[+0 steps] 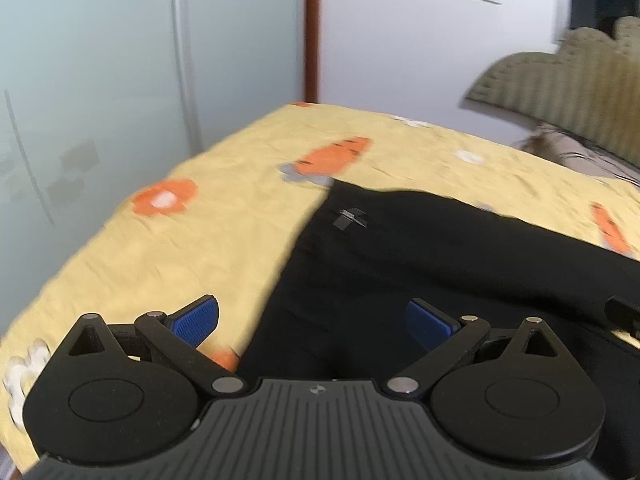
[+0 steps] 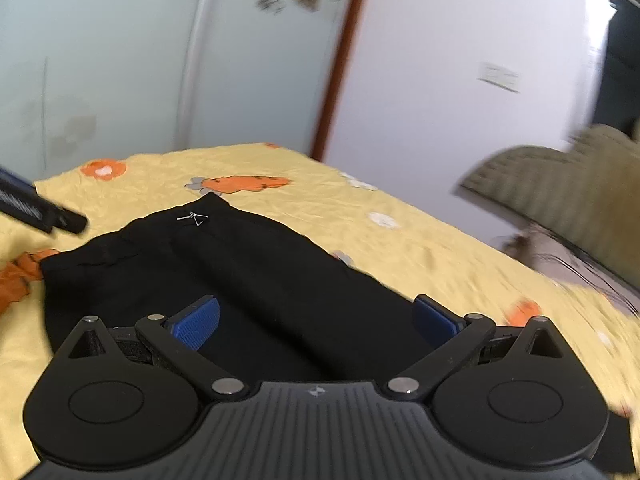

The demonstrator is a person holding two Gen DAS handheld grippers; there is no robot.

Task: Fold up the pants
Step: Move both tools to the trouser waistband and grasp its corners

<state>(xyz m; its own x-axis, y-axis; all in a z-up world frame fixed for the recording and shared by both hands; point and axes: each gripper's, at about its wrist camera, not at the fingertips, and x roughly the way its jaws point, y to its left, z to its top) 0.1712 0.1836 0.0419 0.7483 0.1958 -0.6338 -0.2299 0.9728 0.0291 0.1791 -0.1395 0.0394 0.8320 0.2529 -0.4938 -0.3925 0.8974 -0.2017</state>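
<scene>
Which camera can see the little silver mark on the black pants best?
The right wrist view: there the silver mark looks thin and sharp on the black pants. In the left wrist view the mark is bigger but smeared by blur.

Soft, even daylight fills both my views, with no hard shadows or glare. Motion blur smears everything ahead of the tools, worst toward the right edge past the fingers. Fisheye bending curves the wall (image 1: 400,40) and bedspread (image 2: 420,248) at the borders.
</scene>
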